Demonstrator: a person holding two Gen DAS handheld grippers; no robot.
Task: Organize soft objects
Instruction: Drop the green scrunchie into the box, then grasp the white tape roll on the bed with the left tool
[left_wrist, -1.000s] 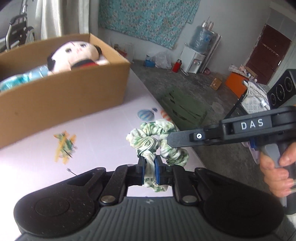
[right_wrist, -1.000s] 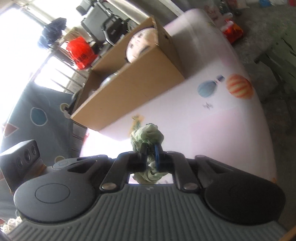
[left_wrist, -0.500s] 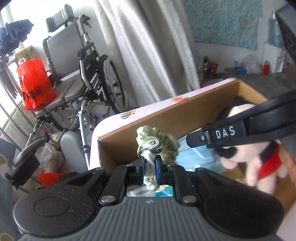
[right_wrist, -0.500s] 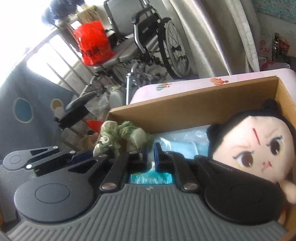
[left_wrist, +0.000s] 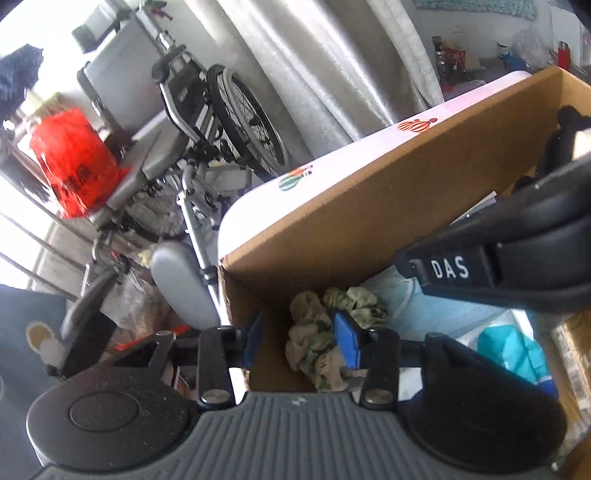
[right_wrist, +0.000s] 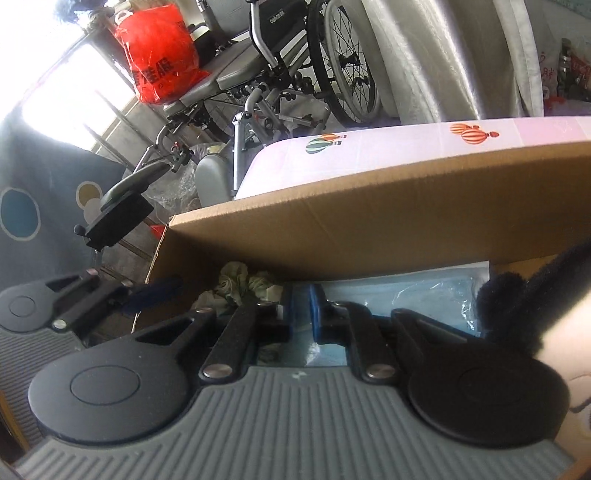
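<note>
While both grippers point down into the cardboard box (left_wrist: 369, 206), each cam sees diff stuff. Left cam: left gripper (left_wrist: 301, 341) has just been opening, blue pads spread, green scrunchie (left_wrist: 317, 343) lying loose between them in the box corner, touching the right pad (left_wrist: 347, 341). It also sees the right gripper's black arm w/ "DAS" on it. Right cam: right gripper (right_wrist: 299, 312) pressed nearly together, nothing pinched, over a blue plastic pack (right_wrist: 406, 291); scrunchie sits ahead-left, plush doll (right_wrist: 535, 310) close on the right.
</note>
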